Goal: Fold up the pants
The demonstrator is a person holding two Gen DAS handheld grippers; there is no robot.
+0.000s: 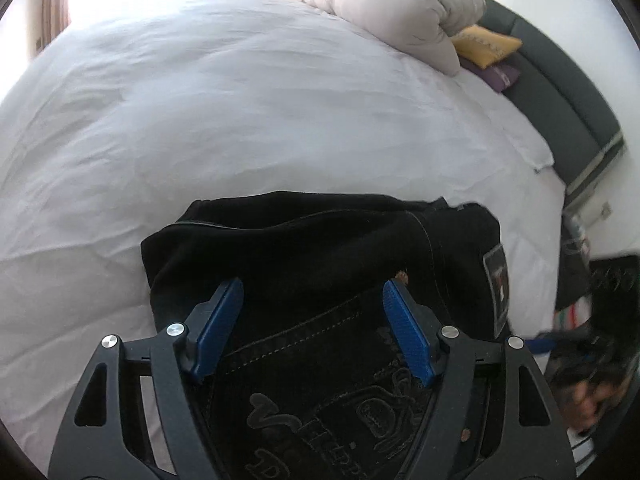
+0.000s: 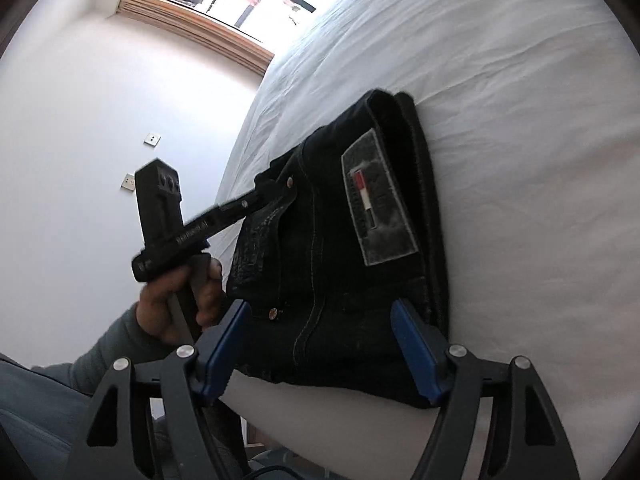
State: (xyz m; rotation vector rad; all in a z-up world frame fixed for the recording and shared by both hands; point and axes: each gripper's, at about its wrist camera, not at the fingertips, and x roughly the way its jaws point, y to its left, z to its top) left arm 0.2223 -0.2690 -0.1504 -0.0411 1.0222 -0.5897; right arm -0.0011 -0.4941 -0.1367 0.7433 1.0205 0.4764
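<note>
Between both grippers' gaping jaws (nothing gripped) lie folded black pants (image 1: pixel 320 248).

Black pants (image 2: pixel 320 240) with grey patch (image 2: pixel 380 200) on white bedsheet (image 2: pixel 520 120); blue jaws.

Folded black pants (image 2: pixel 340 248) on white bed (image 2: pixel 520 80)

Folded pants on the bed, near its edge

In the left wrist view the pants (image 1: pixel 320 264) lie on the bed (image 1: pixel 240 100) at lower centre, a rolled duvet (image 1: pixel 400 8) at upper right with two cushions (image 1: pixel 486 46) beside it. In the right wrist view the left gripper (image 2: pixel 276 194) reaches over their left edge.
</note>
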